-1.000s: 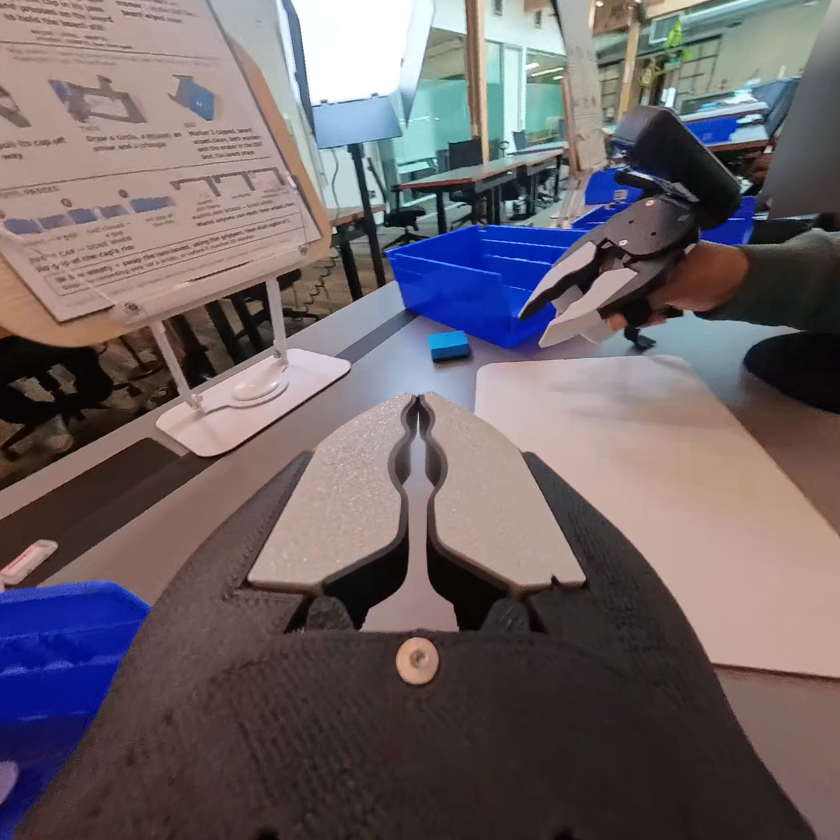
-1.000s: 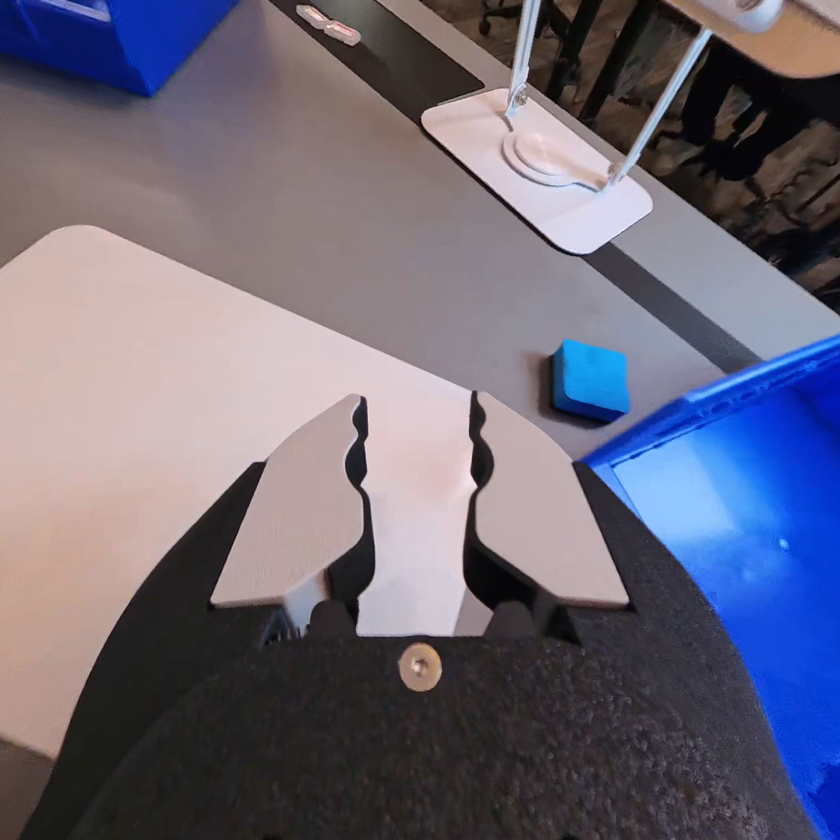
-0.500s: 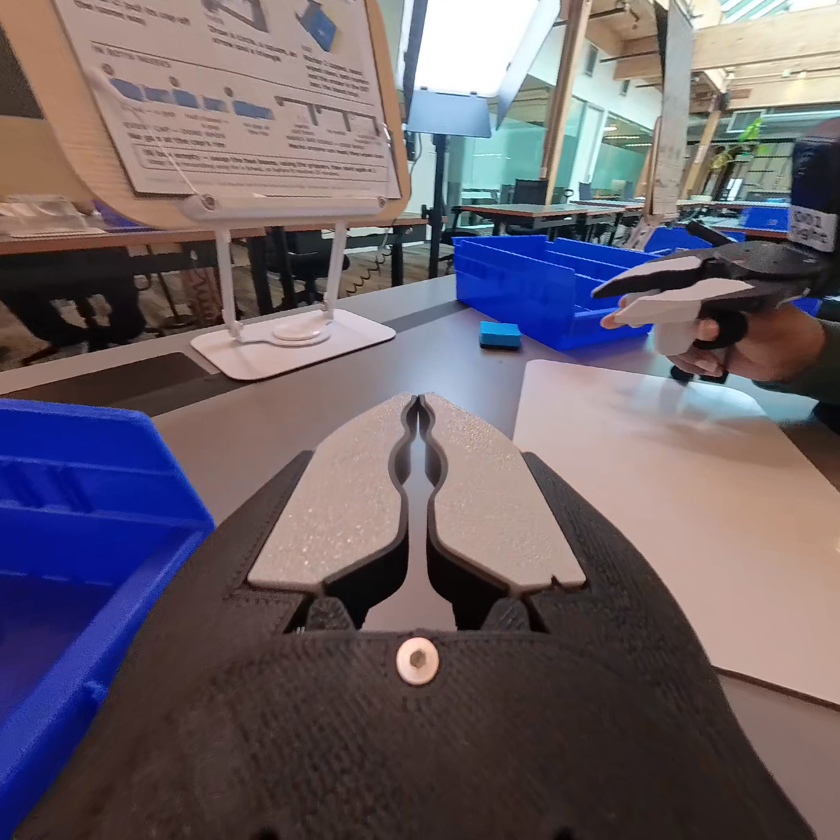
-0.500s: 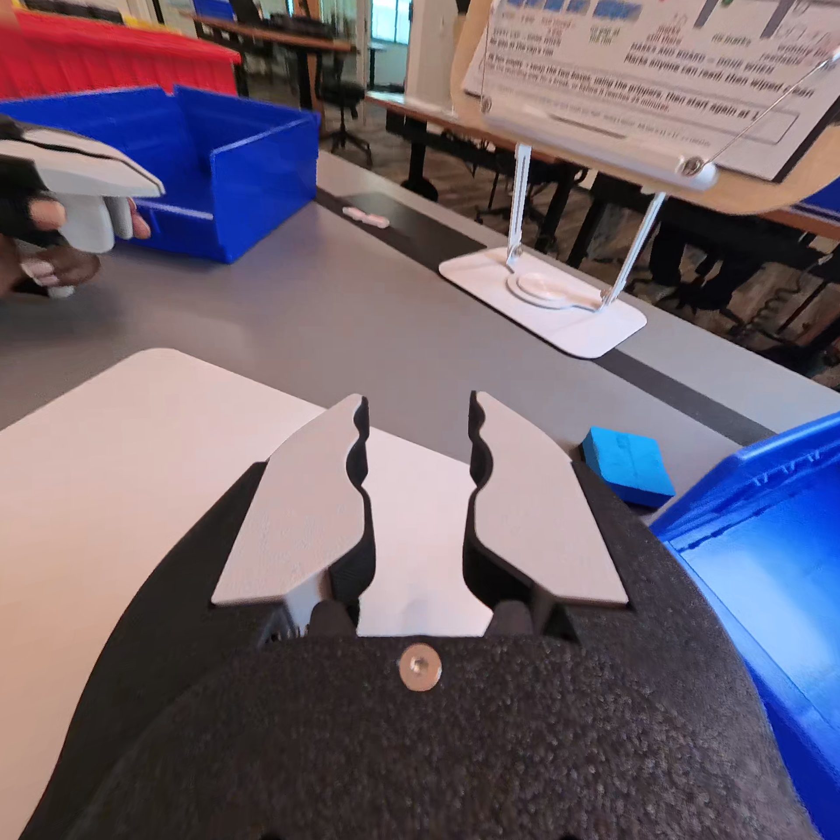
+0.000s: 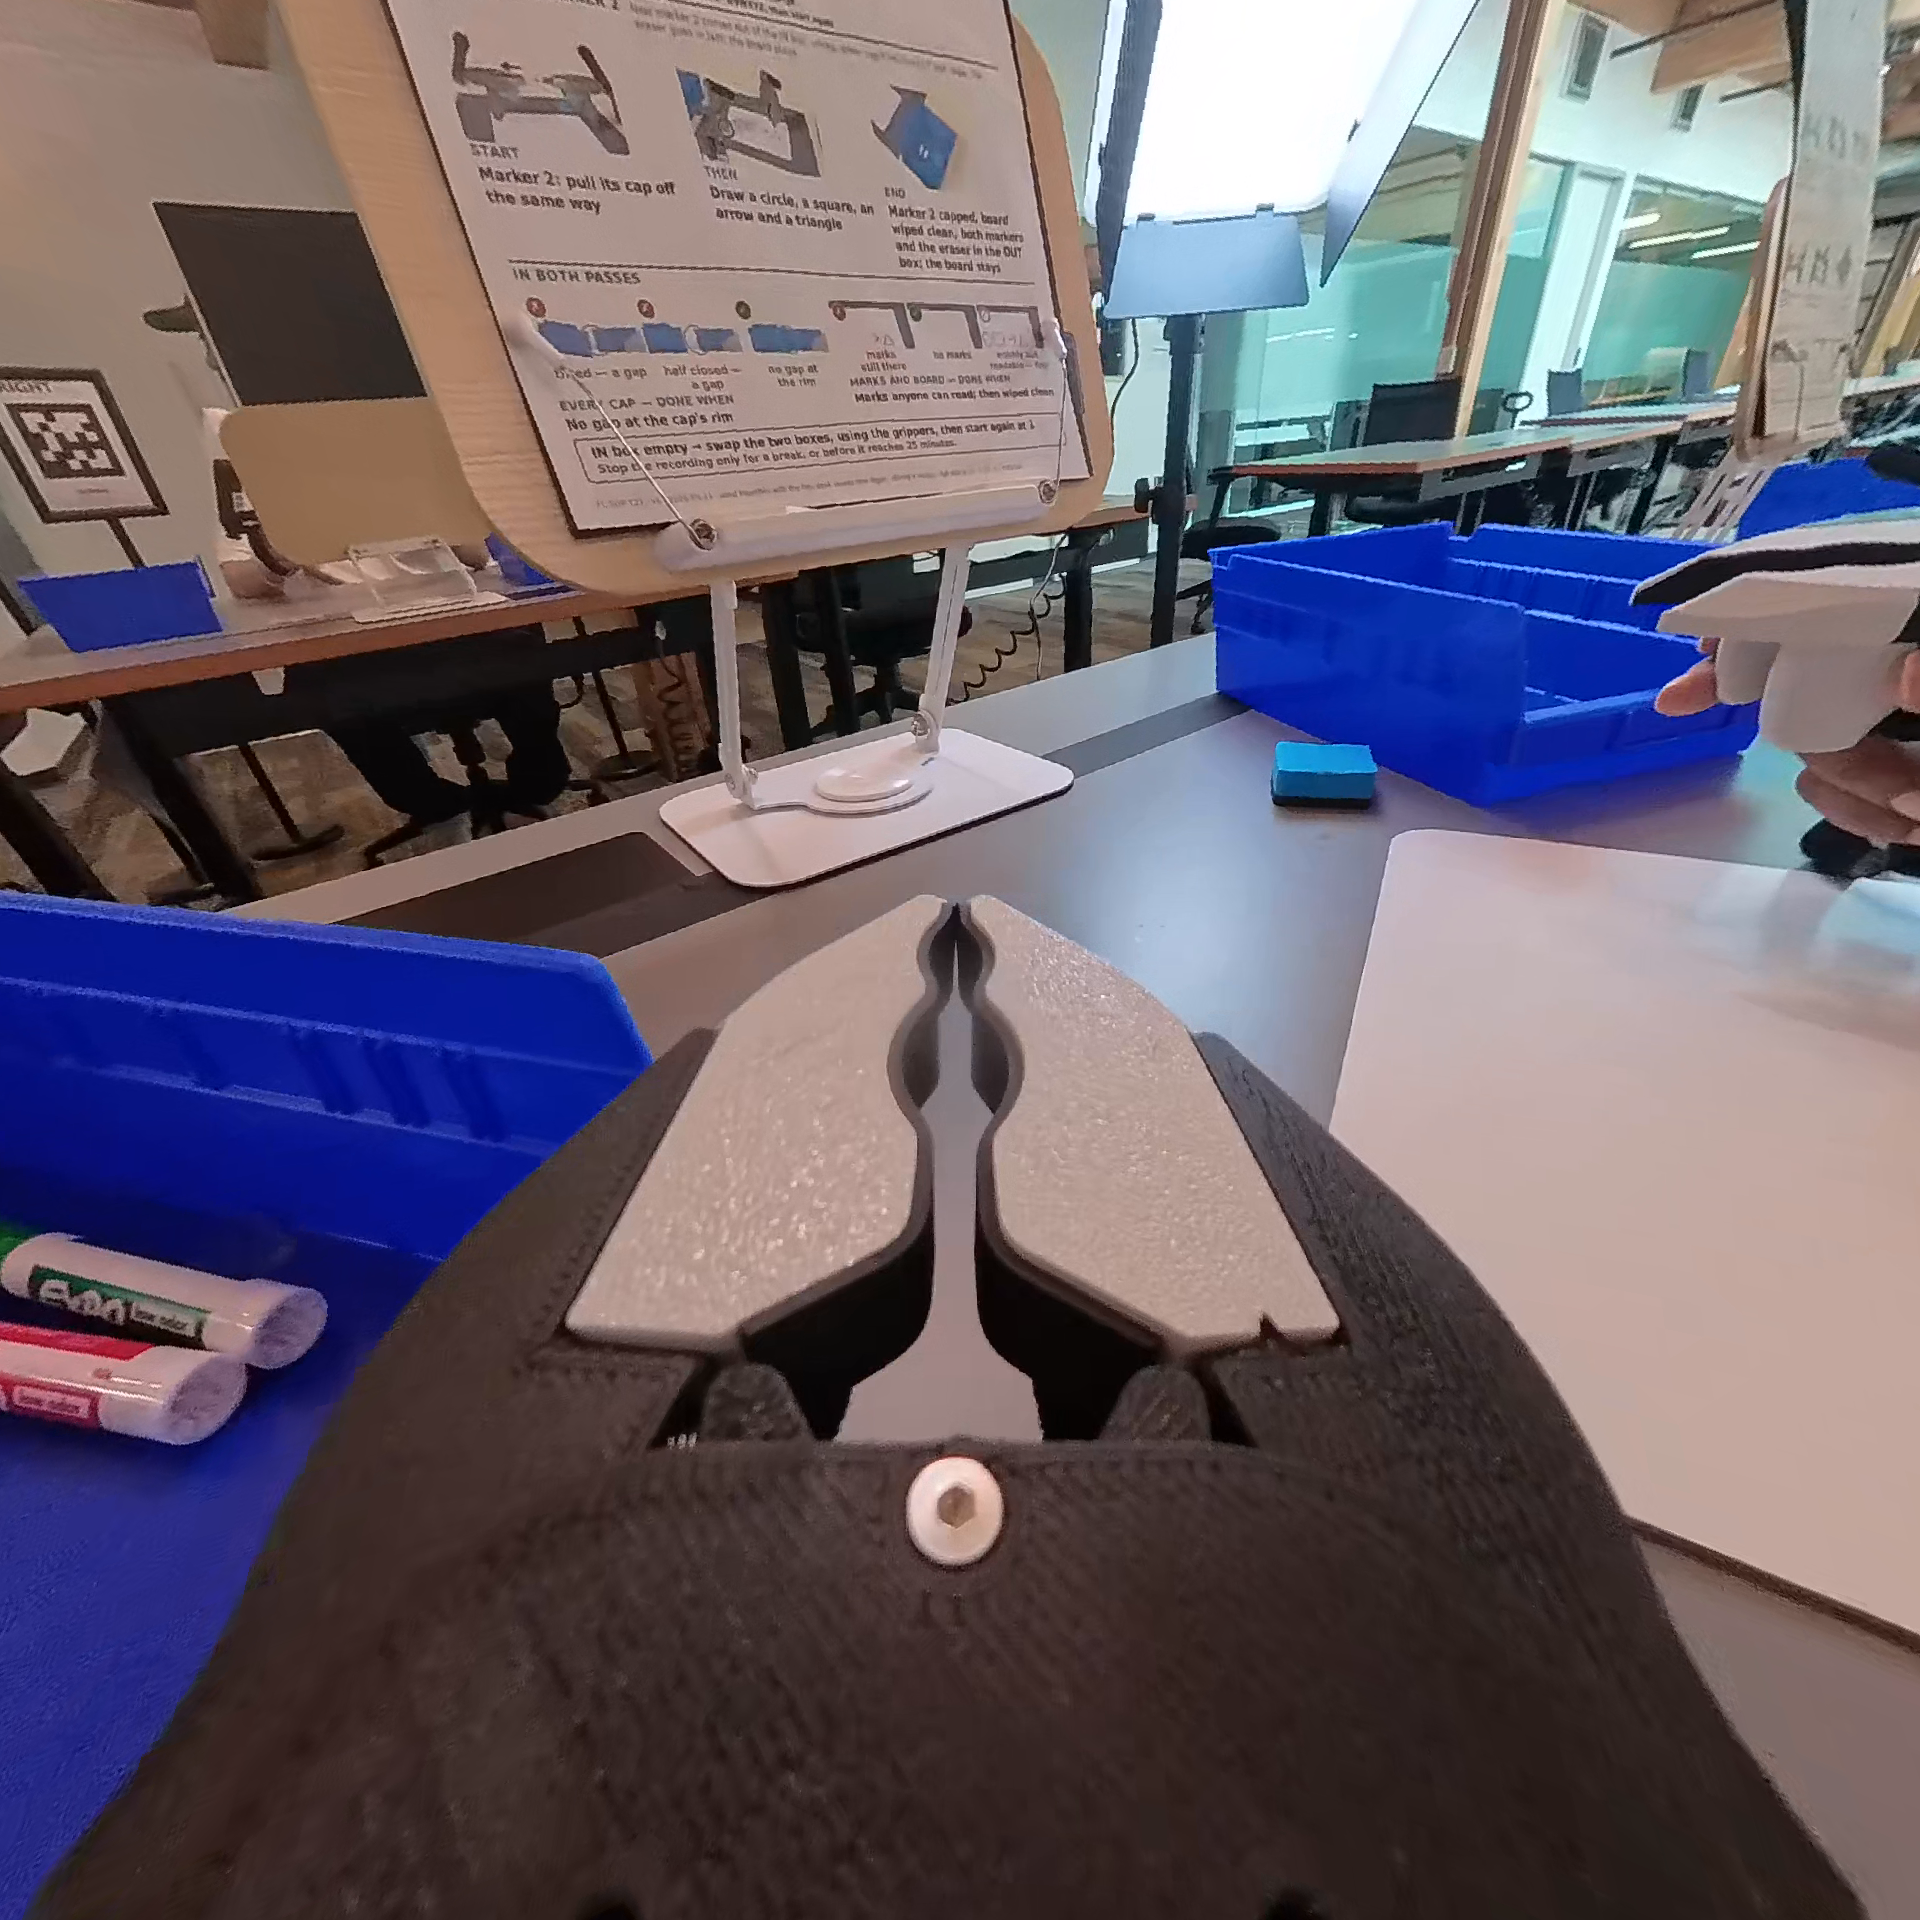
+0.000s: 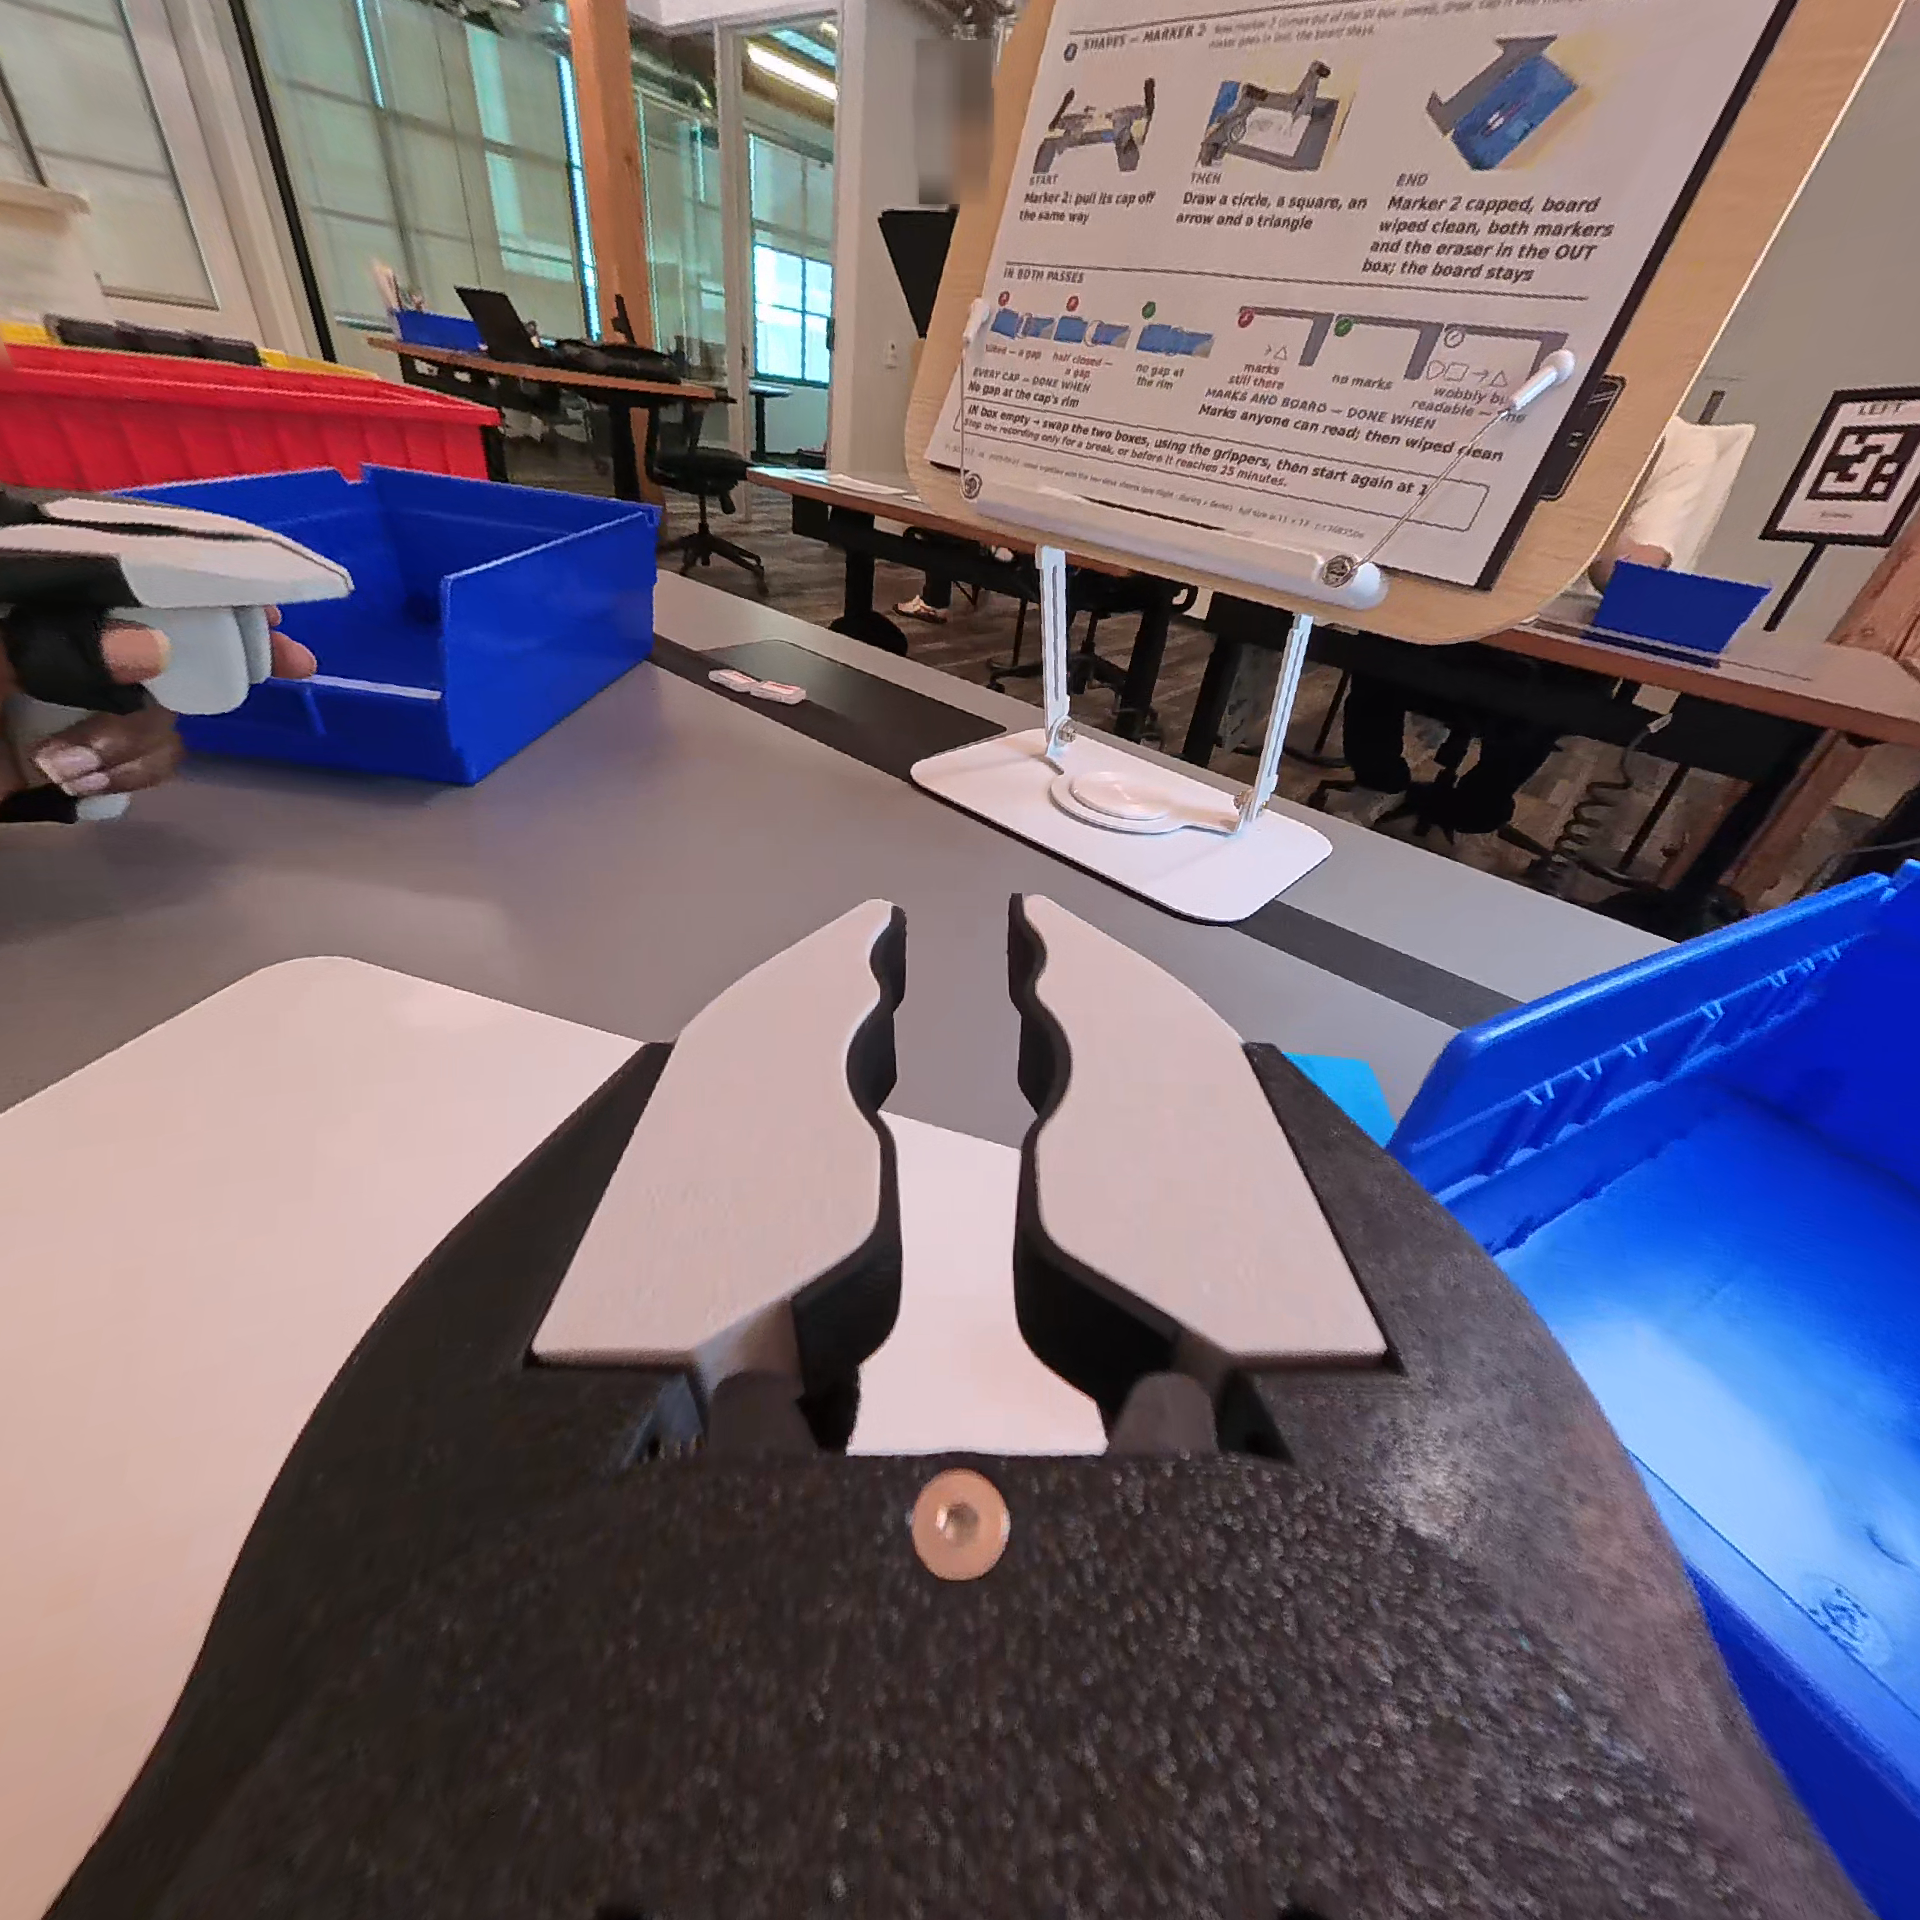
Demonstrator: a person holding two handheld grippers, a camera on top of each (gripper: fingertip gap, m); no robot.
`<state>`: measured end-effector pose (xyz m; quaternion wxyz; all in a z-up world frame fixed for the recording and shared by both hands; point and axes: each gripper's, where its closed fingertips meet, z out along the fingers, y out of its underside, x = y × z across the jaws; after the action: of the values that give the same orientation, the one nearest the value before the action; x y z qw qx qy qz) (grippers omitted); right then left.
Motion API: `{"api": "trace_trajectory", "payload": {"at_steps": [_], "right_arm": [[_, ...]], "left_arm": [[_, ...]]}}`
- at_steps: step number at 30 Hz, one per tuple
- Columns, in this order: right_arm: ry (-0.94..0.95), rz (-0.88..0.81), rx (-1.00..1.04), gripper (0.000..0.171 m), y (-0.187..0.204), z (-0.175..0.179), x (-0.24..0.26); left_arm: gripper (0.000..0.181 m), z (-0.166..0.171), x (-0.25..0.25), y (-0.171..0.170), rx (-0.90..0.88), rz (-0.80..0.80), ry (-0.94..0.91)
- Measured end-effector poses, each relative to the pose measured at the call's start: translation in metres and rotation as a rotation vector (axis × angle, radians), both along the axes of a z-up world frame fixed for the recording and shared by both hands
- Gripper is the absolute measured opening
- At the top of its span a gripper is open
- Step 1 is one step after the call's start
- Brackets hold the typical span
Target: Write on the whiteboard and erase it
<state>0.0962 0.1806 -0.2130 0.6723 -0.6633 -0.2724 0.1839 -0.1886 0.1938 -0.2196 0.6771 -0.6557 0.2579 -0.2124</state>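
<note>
- The left gripper (image 5: 954, 914) is being held with its fingers pressed together and nothing between them, above the grey surface (image 5: 1164, 883) between a blue bin (image 5: 312, 1049) and the whiteboard (image 5: 1621, 1143)
- Two capped markers, one green-labelled (image 5: 156, 1299) and one red-labelled (image 5: 114, 1387), are lying side by side in that bin, at the left of the left wrist view
- The right gripper (image 6: 956, 920) is being held with its fingers apart and empty, over the far edge of the whiteboard (image 6: 260, 1195), which is lying flat and showing no marks
- A second blue bin (image 6: 1662, 1195) is sitting just right of the right gripper
- The blue eraser (image 5: 1323, 772) is resting on the surface beyond the whiteboard, just beside the second bin (image 5: 1455, 644); in the right wrist view only a corner of it (image 6: 1340, 1086) is being shown
- Farther off, a white stand (image 5: 862, 800) is holding up a board with a printed instruction sheet (image 5: 769, 239)
- Beyond the surface, other desks and chairs are being seen
</note>
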Motion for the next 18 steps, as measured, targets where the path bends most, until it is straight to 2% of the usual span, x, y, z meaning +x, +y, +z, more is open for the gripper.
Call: {"api": "trace_trajectory", "payload": {"at_steps": [3, 9, 18], "right_arm": [[0.010, -0.006, 0.002, 0.018, 0.001, 0.000, 0.002], [0.024, -0.023, 0.008, 0.017, 0.002, 0.003, 0.010], [0.010, -0.030, 0.030, 0.016, 0.001, 0.003, 0.011]], "left_arm": [[0.000, 0.000, 0.001, -0.001, 0.014, -0.010, 0.015], [0.016, 0.004, -0.002, -0.001, 0.016, -0.013, -0.009], [0.020, -0.001, 0.004, -0.002, 0.009, -0.031, 0.005]]}}
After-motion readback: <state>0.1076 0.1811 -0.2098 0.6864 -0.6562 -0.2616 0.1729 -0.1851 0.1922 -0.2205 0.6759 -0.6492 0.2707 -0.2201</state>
